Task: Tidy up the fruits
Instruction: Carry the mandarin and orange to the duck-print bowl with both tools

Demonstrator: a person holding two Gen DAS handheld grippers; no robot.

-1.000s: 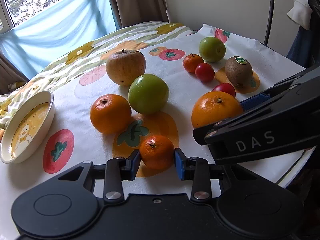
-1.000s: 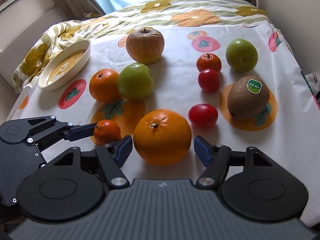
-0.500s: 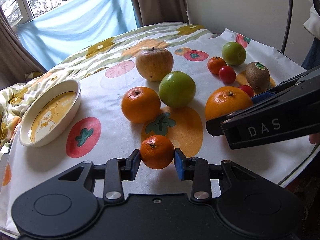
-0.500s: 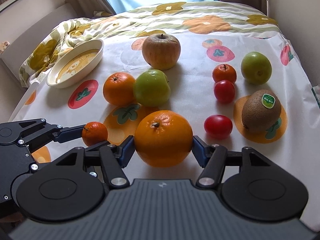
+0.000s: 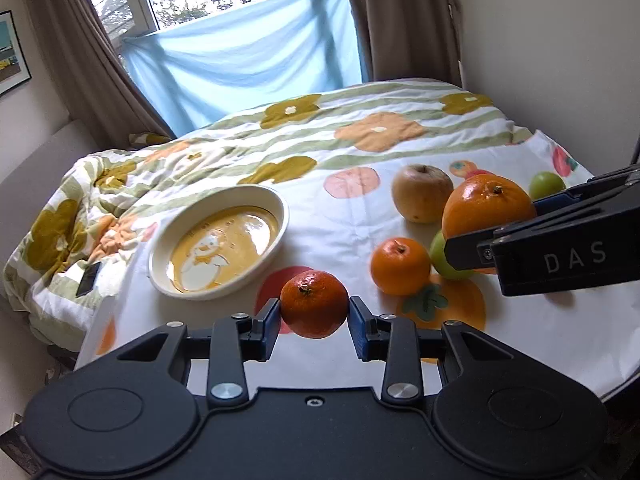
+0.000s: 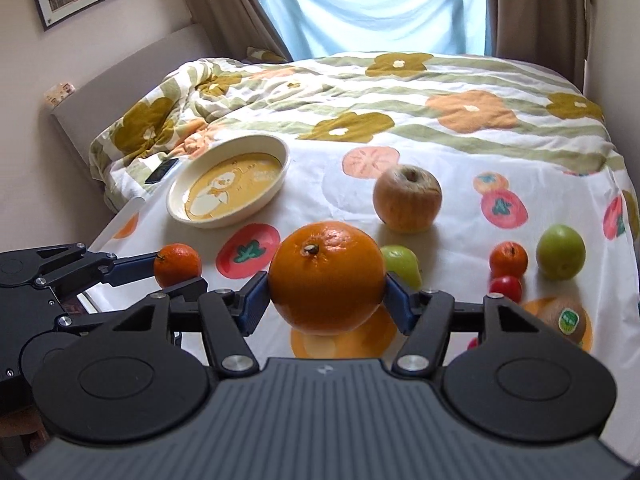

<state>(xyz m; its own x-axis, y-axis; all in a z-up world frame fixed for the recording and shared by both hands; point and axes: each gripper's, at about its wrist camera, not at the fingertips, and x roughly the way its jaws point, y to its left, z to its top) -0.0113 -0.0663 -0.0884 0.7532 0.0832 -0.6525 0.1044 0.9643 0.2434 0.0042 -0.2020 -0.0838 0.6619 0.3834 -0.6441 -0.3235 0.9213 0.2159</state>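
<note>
A bed by a curtained window serves as the work surface, its near half covered by a white fruit-print cloth.

The left gripper is clamped on a small mandarin, its blue pads pressing the fruit's two sides across the widest part, and the fruit hangs clear above the cloth. The right gripper is clamped the same way on a big orange, stem up, also off the cloth. Side-on grips like these suit round fruit: the pads meet the widest part, so it should not roll out.

Just beyond the mandarin, to the far left, sits an empty oval dish with a duck picture. It looks like the likely drop spot, and both grippers point roughly that way.

Left on the cloth are another orange, a green apple behind the big orange, and a tan apple farther back. At far right lie a small tangerine, a tomato, a green fruit and a kiwi, well apart from the dish. Most sorting seems undone.
</note>
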